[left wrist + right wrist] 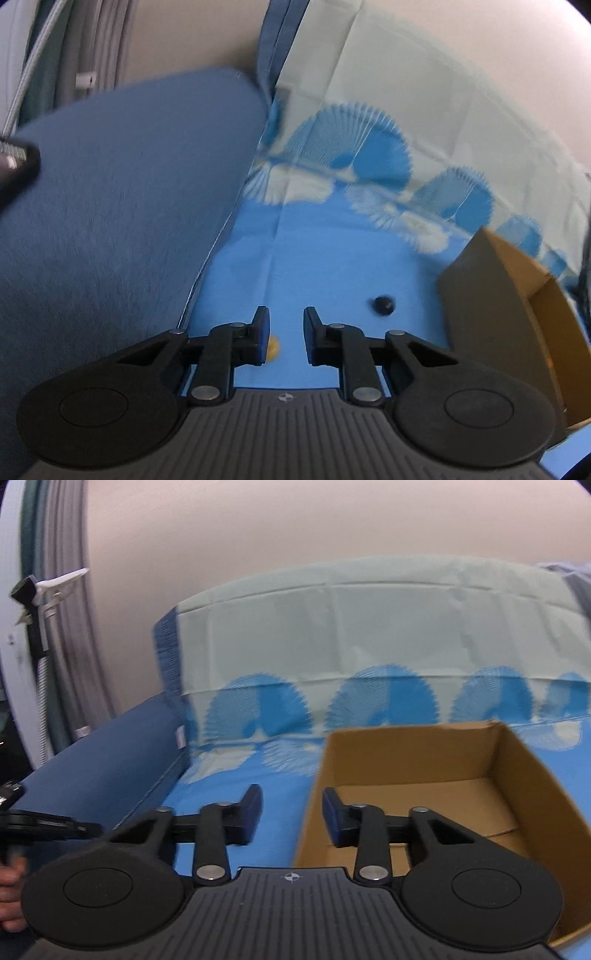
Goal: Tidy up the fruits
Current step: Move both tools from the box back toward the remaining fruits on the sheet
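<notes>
In the left wrist view, a small dark round fruit (383,305) lies on the blue patterned cloth (314,266), to the right of and just beyond my left gripper (286,334). A small yellow piece (274,348) peeks out beside the left finger (261,336). The jaws stand a narrow gap apart, with only cloth showing between them. A brown cardboard box (491,306) stands at the right. In the right wrist view my right gripper (291,814) is open and holds nothing. It hovers at the left wall of the same box (424,760), which looks empty inside.
A dark blue cushion (122,206) rises along the left of the cloth. The pale cloth drapes up the backrest (369,635) against a beige wall. A person's hand (11,886) holds a black device at the left edge. A blurred dark object (16,162) intrudes at far left.
</notes>
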A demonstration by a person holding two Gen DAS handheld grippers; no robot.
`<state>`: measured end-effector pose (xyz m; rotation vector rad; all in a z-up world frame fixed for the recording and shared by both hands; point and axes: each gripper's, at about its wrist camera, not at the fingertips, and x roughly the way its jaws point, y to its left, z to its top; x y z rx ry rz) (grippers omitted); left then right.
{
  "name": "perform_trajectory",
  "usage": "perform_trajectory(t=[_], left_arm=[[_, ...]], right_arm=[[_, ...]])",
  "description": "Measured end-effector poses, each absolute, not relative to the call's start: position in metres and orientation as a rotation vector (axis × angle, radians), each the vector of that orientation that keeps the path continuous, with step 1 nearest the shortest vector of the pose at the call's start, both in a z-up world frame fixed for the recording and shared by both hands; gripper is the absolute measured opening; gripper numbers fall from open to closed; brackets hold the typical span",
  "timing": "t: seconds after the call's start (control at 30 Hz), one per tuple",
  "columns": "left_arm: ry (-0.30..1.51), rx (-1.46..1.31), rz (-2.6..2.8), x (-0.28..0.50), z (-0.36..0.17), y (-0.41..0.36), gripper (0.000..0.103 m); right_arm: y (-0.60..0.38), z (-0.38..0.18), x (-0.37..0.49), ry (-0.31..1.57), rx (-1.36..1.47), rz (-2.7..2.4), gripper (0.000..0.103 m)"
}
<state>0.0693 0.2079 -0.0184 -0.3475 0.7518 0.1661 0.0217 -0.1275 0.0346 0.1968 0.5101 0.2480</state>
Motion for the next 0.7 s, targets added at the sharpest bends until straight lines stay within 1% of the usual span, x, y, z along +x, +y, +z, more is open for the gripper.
perform_trajectory(t=[0.07, 0.13, 0.2, 0.27, 0.37, 0.5, 0.7], left_arm=[[0.8, -0.35, 0.163, 0.076, -0.028, 0.209, 0.027], [0.843, -0.343, 0.165, 0.085, -0.036, 0.208, 0.039], [0.861, -0.331, 0.161, 0.091, -0.043, 0.204, 0.044], [0.873, -0.308, 0.163, 0.097, -0.05, 0.202, 0.044], [0.894, -0.268, 0.21, 0.103, -0.061, 0.201, 0.044], [0.925, -0.252, 0.223, 0.109, -0.071, 0.203, 0.044], [0.909, -0.24, 0.207, 0.11, -0.074, 0.2, 0.044]], right_arm=[[-0.118, 0.034, 0.021, 0.514, 0.18, 0.273, 0.037], [-0.108, 0.033, 0.021, 0.52, 0.162, 0.306, 0.037], [-0.099, 0.032, 0.021, 0.523, 0.147, 0.335, 0.038], [-0.088, 0.031, 0.022, 0.529, 0.125, 0.361, 0.041], [-0.072, 0.028, 0.022, 0.537, 0.083, 0.388, 0.054], [-0.05, 0.023, 0.025, 0.544, 0.049, 0.427, 0.056], [-0.013, 0.005, 0.031, 0.556, -0.021, 0.453, 0.056]])
